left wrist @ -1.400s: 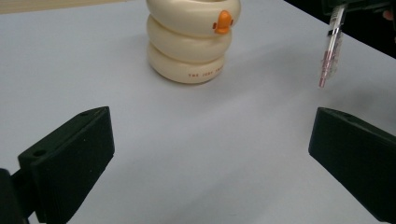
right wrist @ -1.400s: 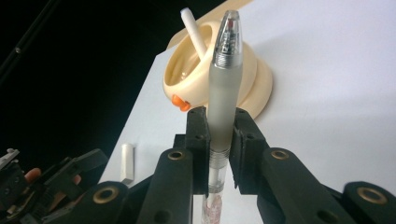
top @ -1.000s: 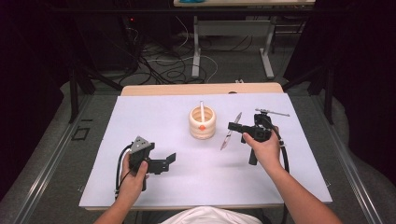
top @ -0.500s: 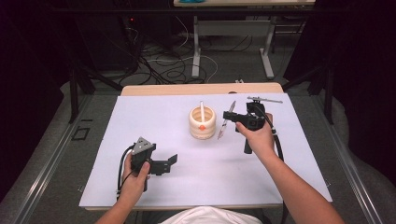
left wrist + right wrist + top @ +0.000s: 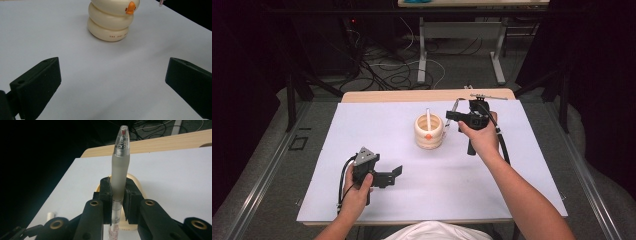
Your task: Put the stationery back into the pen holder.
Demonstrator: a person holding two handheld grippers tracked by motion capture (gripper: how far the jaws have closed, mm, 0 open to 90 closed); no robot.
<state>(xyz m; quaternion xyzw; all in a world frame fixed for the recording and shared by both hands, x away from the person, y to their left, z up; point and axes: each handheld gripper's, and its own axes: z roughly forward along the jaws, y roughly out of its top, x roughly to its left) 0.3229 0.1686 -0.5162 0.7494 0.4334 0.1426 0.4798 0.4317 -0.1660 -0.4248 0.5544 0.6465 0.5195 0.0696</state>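
Right hand-held gripper [image 5: 117,195] is clenched on a pen [image 5: 119,170] just right of the cream holder [image 5: 429,132] at frame centre; left hand-held gripper [image 5: 396,172] rests released, lower left.

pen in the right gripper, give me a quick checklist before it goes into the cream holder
1. Grip: right gripper has its jaws shut on the pen, mid-barrel. Ok.
2. Pen above the holder: in the high view the pen sits to the holder's right, not over the opening. Not ok.
3. Room in the holder: one white pen already stands in it; space beside it. Cannot tell.
4. Holder upright on the white table. Ok.
5. Left gripper open, resting near the front of the table, apart from the holder. Ok.
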